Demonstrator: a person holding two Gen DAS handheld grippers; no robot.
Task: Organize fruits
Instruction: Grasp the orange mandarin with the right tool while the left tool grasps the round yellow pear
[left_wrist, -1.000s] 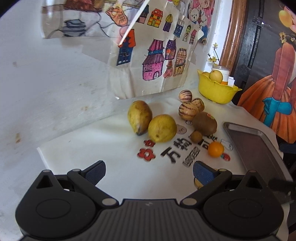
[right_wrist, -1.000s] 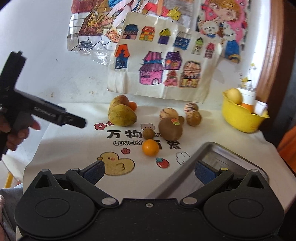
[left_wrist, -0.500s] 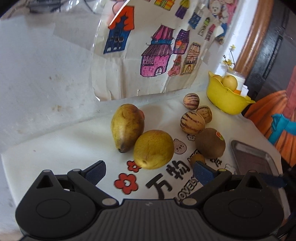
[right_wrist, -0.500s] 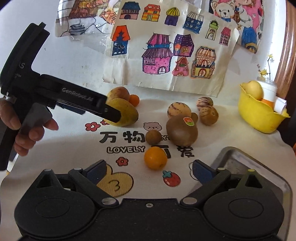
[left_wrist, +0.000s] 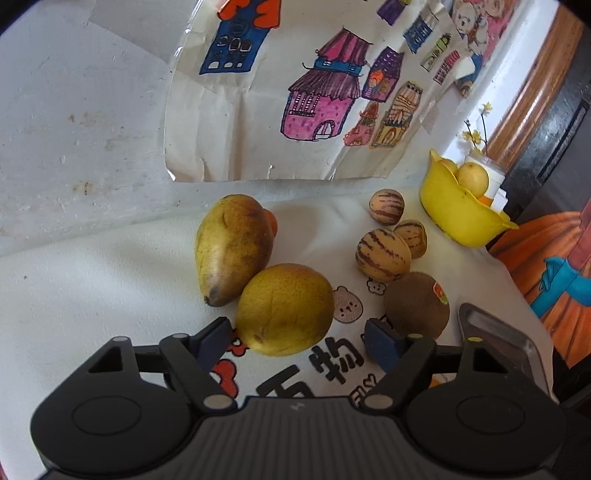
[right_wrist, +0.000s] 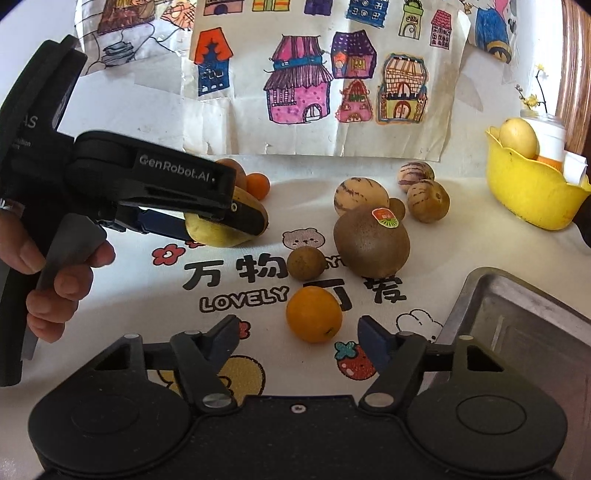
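Note:
My left gripper (left_wrist: 297, 341) is open, its fingers on either side of the near yellow mango (left_wrist: 284, 308), not closed on it. A second, browner mango (left_wrist: 231, 247) lies behind it. Three striped melons (left_wrist: 382, 254), a large kiwi (left_wrist: 417, 304) and a small orange lie to the right. In the right wrist view the left gripper (right_wrist: 207, 225) straddles the mango (right_wrist: 218, 232). My right gripper (right_wrist: 299, 341) is open and empty, just short of an orange (right_wrist: 314, 314). A small brown fruit (right_wrist: 306, 263) and the kiwi (right_wrist: 371, 243) lie beyond.
A metal tray (right_wrist: 517, 317) sits at the right front of the printed white cloth (right_wrist: 110, 280). A yellow bowl (right_wrist: 532, 195) with fruit stands at the back right. The wall with drawings (right_wrist: 295, 74) is close behind the fruits.
My left gripper has moved forward until its open fingers sit around the near mango. My right gripper has moved forward toward the orange.

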